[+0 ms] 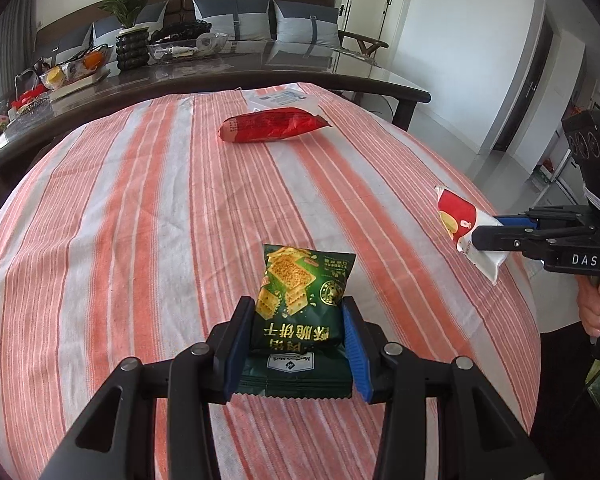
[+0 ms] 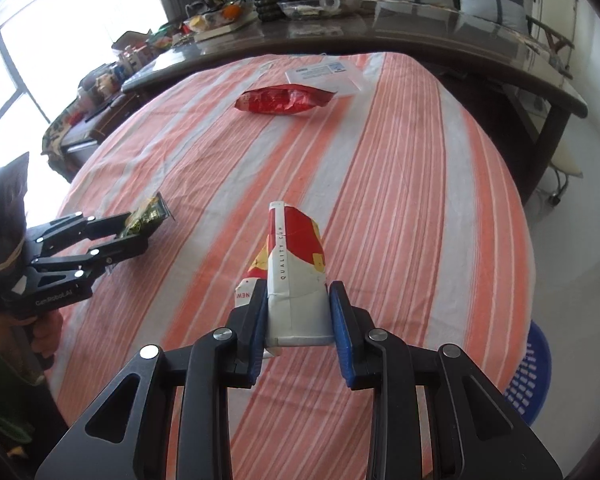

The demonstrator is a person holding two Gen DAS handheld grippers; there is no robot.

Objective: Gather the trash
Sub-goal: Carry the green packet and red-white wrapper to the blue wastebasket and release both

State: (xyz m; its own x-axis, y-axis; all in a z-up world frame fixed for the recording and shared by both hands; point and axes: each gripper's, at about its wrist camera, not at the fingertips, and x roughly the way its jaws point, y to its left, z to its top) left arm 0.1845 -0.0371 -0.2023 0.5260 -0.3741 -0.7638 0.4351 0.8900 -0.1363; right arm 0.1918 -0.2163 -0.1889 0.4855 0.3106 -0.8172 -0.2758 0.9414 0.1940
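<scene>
Beside table, blue basket only in right view; fingers clamp green packet, white-red wrapper.

Wrist views (both downward) over striped table

Left gripper clamps green cracker packet at lower centre; red wrapper lies upper centre on striped cloth.

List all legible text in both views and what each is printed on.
"DAS": side of the right hand-held gripper.
"GenRobot.AI", roughly: body of the left hand-held gripper.
"QUALITY", vertical, then unclear letters: white and red wrapper.
"NEW", seen mirrored: same wrapper, lower left.
Chinese characters and a brand badge on the green cracker packet: upside down, badge too small.
White label sheet and red bag: print blurred.
</scene>
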